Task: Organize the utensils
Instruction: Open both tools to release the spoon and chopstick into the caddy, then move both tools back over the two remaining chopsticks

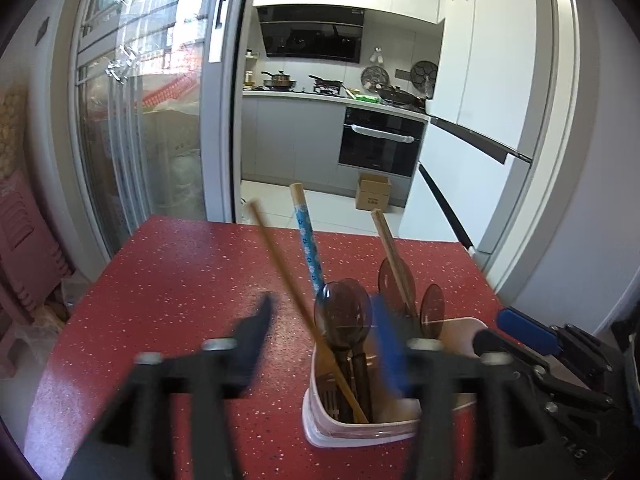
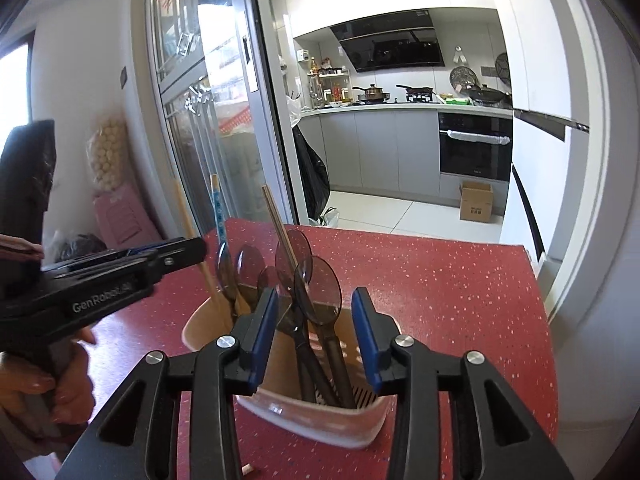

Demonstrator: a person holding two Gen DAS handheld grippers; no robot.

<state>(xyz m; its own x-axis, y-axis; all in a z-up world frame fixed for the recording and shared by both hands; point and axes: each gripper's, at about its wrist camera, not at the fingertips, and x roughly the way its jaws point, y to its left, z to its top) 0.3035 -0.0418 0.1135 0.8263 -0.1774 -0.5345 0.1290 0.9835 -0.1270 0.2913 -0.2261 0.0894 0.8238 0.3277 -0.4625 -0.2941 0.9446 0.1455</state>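
Note:
A white utensil holder (image 1: 360, 432) (image 2: 304, 420) stands on the red speckled table (image 1: 180, 280) (image 2: 440, 280). In it stand several translucent brown spoons (image 1: 344, 312) (image 2: 318, 284), a blue patterned chopstick (image 1: 308, 248) (image 2: 218, 208) and plain wooden chopsticks (image 1: 280, 264) (image 2: 276, 216). My left gripper (image 1: 322, 340) is open wide over the holder's left side; a leaning wooden chopstick runs between its blurred fingers without being pressed. My right gripper (image 2: 316, 320) is open above the holder, with spoon necks in the gap and neither pad pressing on them.
A person's hand (image 2: 40, 384) grips the left tool's handle. The table's far edge meets a glass sliding door (image 1: 140, 120) and an open kitchen with a cardboard box (image 1: 374, 192) on the floor. A small wooden bit (image 2: 248, 470) lies at the near table edge.

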